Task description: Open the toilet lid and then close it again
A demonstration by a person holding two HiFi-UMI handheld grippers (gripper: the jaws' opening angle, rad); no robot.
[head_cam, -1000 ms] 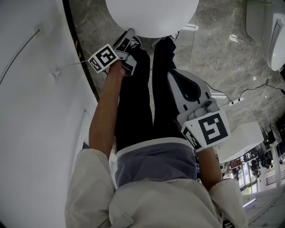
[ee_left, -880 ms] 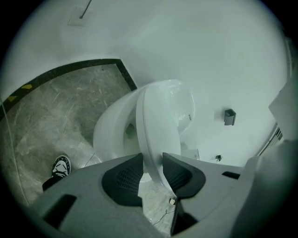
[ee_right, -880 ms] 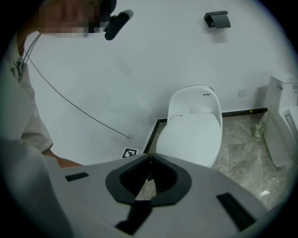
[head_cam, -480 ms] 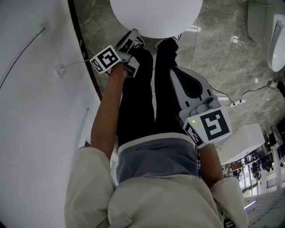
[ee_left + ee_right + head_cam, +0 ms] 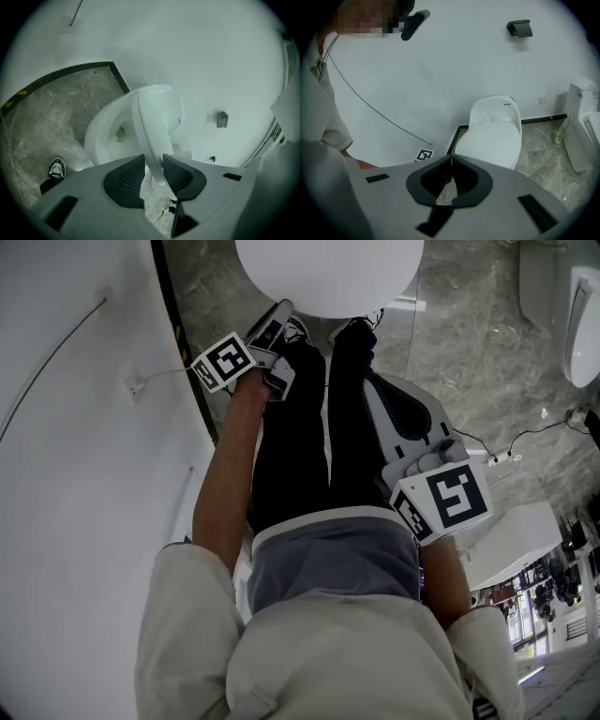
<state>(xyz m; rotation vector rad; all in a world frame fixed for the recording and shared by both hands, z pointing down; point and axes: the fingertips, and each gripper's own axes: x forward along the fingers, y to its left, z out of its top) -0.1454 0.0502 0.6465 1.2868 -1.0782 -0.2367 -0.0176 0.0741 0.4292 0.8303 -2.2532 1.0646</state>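
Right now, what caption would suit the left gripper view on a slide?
Left gripper clamped on the edge of the toilet lid, which stands partly raised over the white bowl.

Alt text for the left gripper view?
The left tool clamps the edge of a white toilet lid, lifted partway off the bowl. White wall behind, grey floor and a shoe at lower left.

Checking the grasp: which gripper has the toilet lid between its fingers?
The left gripper: its fingers pinch the edge of the raised lid; the right gripper is shut on nothing.
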